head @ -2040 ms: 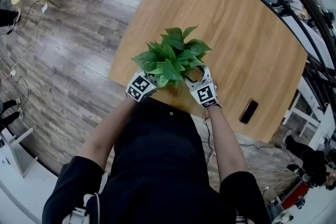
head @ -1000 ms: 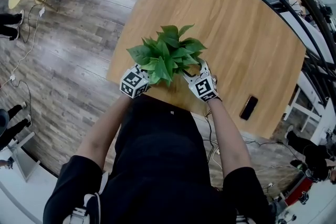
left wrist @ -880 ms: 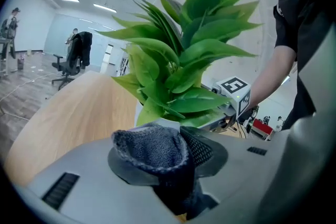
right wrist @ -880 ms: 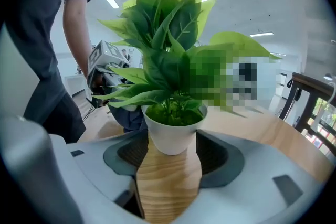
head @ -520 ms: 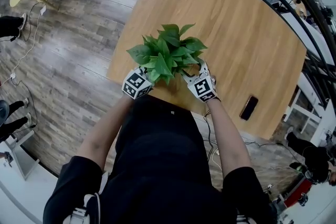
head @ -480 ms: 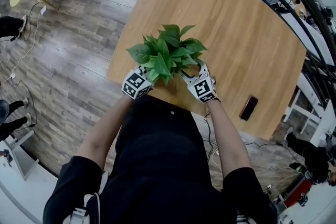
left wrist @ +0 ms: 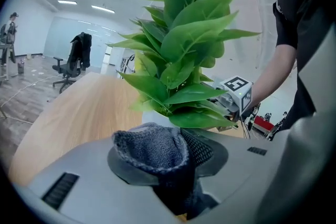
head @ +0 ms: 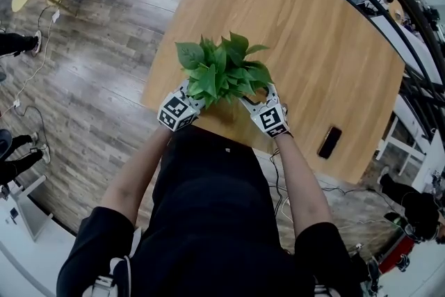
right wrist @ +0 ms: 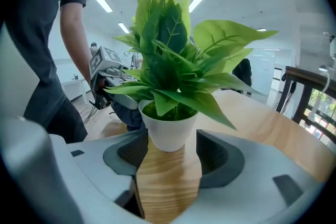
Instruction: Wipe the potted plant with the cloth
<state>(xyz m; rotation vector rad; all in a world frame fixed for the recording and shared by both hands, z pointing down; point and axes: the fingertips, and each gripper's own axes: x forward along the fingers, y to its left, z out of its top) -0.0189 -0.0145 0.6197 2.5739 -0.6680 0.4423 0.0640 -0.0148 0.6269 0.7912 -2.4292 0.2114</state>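
Head view: left gripper [head: 189, 92] pinches cloth [left wrist: 151, 148], right gripper [head: 254, 98] clasps potted plant [head: 221, 69].

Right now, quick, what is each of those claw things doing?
Left gripper: closed, holding the dark cloth.
Right gripper: closed on the potted plant's white pot.

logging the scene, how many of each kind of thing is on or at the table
plant: 1
cloth: 1
phone: 1
hand-held grippers, left and right: 2
total: 5
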